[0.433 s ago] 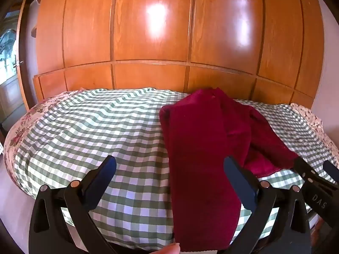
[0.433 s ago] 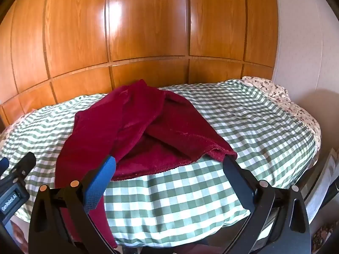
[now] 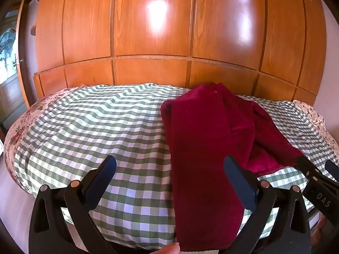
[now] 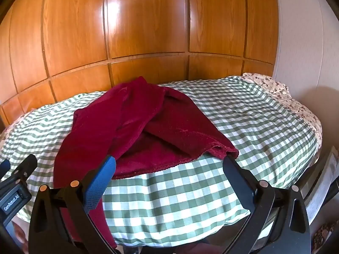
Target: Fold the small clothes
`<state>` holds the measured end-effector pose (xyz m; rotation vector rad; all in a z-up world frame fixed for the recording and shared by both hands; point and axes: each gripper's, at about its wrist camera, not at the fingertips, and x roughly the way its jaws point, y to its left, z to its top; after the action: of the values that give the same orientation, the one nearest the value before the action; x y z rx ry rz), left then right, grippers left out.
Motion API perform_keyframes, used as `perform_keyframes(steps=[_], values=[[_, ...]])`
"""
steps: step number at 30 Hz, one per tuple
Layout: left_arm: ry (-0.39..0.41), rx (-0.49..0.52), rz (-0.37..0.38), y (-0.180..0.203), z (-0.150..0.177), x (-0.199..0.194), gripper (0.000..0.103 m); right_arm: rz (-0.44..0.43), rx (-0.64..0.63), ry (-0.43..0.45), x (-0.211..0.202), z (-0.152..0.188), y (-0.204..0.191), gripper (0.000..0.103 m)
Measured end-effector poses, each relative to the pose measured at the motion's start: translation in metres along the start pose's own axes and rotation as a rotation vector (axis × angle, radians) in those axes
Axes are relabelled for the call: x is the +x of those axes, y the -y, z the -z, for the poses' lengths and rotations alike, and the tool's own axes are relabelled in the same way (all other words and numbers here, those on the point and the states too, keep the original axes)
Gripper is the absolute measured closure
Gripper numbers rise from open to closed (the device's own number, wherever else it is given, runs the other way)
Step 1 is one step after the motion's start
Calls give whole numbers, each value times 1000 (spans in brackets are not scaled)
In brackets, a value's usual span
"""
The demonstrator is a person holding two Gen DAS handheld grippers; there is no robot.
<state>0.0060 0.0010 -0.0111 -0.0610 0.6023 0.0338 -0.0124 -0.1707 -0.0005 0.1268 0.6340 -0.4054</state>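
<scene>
A dark red fleecy garment lies crumpled on the green-and-white checked bed. One long part hangs over the near edge; a fold spreads to the right. It also shows in the right wrist view. My left gripper is open and empty, above the near edge, its right finger over the hanging part. My right gripper is open and empty, just in front of the garment's near hem. Each gripper shows at the edge of the other's view.
A glossy wooden panelled wall stands behind the bed. A flowered sheet shows at the bed's far right corner and at its left side. A white wall is on the right.
</scene>
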Motion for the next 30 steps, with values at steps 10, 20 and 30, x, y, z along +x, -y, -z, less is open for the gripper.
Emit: perform_keyframes(steps=[10,20,30], values=[[-7,16,1,1,1,2,2,-6,10,-6,3,2,4,3],[-15,22,1,3,0,3,2,-9,24,-17,7,3,8,3],[-28,28,-1,5,-3,5,2,-7,26,-20,8,2,7,3]])
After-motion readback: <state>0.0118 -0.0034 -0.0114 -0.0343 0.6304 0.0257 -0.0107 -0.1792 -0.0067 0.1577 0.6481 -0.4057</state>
